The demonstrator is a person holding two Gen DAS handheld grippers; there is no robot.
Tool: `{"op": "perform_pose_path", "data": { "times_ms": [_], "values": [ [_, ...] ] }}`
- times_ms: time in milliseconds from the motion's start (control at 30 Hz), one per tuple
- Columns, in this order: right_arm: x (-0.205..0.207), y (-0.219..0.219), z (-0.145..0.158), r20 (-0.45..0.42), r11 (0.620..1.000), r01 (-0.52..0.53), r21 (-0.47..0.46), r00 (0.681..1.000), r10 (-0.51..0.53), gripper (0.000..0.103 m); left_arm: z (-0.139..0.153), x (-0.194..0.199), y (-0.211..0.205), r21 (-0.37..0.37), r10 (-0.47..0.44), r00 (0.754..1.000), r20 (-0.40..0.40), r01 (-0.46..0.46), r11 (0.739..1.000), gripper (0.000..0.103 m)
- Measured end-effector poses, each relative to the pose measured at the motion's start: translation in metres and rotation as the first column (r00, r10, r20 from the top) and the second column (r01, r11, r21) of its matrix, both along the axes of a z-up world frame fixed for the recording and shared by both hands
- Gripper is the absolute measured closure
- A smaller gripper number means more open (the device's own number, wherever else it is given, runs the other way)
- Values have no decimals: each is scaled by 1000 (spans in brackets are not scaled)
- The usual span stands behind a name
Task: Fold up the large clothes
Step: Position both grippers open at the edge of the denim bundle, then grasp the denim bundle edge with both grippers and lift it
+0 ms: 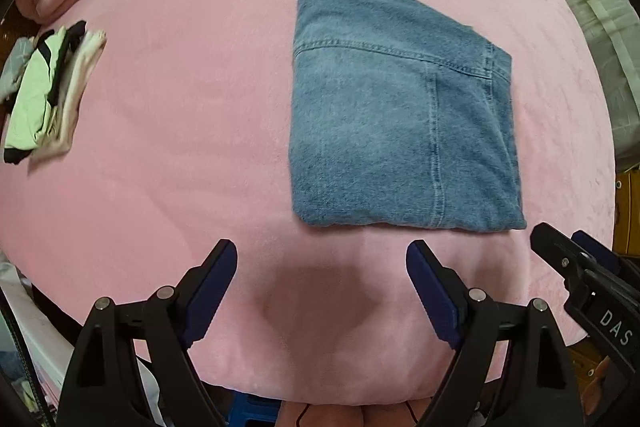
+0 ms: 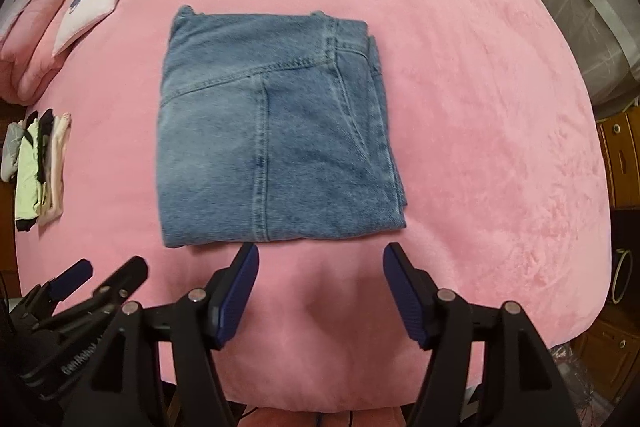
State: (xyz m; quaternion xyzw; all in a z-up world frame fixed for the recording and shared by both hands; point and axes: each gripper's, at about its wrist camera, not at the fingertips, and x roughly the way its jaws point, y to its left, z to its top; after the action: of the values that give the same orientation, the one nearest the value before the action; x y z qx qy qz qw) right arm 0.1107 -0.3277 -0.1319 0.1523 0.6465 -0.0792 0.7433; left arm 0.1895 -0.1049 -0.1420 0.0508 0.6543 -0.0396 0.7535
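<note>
jeans point(image 2: 276, 131) folded flat on pink blanket point(image 2: 480, 107), left tongs point(image 1: 322, 263) and right tongs point(image 2: 320, 263) both apart, empty

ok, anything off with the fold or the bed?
Mostly tidy. The folded blue denim jeans lie flat on the pink plush bedcover, but under-layers peek out along the right edge and at the far left corner, so edges aren't flush. Nothing spilled or damaged.

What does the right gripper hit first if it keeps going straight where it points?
Likely the bare pink blanket. The right gripper is open and empty, its fingers just short of the folded jeans; depth is unclear, so the jeans' near edge may come first.
</note>
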Motion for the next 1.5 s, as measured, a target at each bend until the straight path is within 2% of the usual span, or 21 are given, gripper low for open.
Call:
{"op": "perform_pose_path", "data": {
  "times_ms": [200,633,800,1000,1167,1233,1300,1500],
  "values": [
    [6,7,6,12,999,-31,-9,999,31,33,7,4,-4,-9,1,1000,20,-1,1000,17],
    [25,6,-15,-36,999,-39,-5,999,38,33,-8,19,-5,0,16,1000,-19,-16,1000,17],
    [41,1,-32,-71,999,-27,16,997,28,33,-22,32,-7,13,21,999,-38,-21,1000,17],
    [61,-10,-62,-108,999,-38,33,993,42,33,-55,58,-3,18,61,995,-77,-60,998,17],
    [68,-36,-87,-105,999,-19,49,994,24,33,-81,76,1,37,60,995,-73,-58,998,17],
    [69,-47,-99,-100,998,-24,60,995,29,33,-90,83,5,13,56,997,-46,-55,998,17],
    [69,-59,-112,-77,995,-51,86,995,57,33,-100,88,9,-29,49,998,-27,-50,998,17],
    [63,-96,-144,68,952,-63,299,997,45,33,-114,98,22,-133,30,1000,-3,-30,991,17]
  ]
}}
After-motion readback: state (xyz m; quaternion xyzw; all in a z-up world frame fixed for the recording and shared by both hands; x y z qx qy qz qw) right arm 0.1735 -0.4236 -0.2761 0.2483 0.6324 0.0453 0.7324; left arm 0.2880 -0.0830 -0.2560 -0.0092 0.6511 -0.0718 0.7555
